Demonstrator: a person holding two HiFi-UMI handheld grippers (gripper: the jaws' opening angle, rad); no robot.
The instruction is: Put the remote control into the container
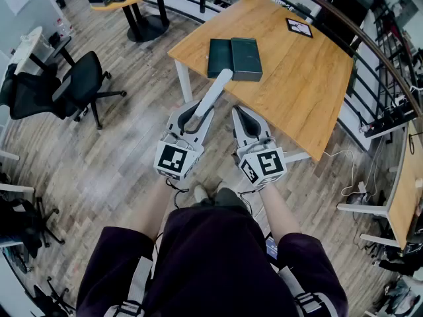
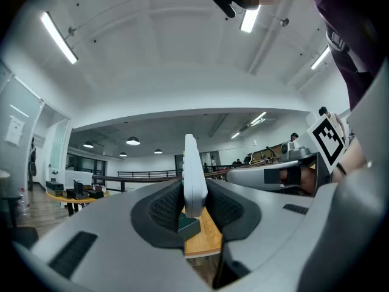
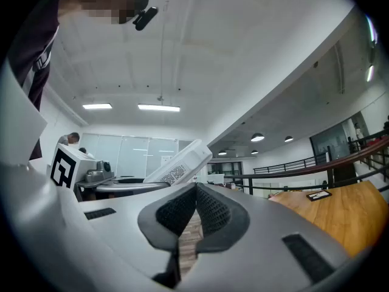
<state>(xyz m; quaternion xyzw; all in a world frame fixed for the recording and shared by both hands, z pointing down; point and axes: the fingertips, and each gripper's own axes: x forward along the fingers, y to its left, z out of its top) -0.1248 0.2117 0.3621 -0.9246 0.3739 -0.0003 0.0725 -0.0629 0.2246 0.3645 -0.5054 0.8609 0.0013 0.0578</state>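
Room: an open office with a pale wood-plank floor (image 1: 119, 157), ceiling strip lights, and black swivel chairs (image 1: 76, 84) at the left.
Bench: a light wooden bench (image 1: 304, 78) on white legs stands ahead of the person; it also shows in the right gripper view (image 3: 331, 215).
Container: a dark green rectangular container (image 1: 246, 59) lies on the bench near its near-left edge. A matching dark green flat piece (image 1: 219, 57) touches its left side. Which is lid and which is box I cannot tell.
Remote control: a slim white plastic remote control (image 1: 213, 91) is held in the air, slanting up towards the bench. In the head view its far end overlaps the near edge of the container. It is not inside the container.
Left tongs: the left tongs (image 1: 197, 113) are clenched on the lower end of the remote control (image 2: 192, 175), which stands edge-on between the ribbed black pads (image 2: 163, 208).
Right tongs: the right tongs (image 1: 242, 114) hover just beside the left ones. Their pads (image 3: 213, 210) are pressed together with nothing between them.
Other: a small black-framed card (image 1: 299, 27) lies at the far side of the bench, well apart from the container.
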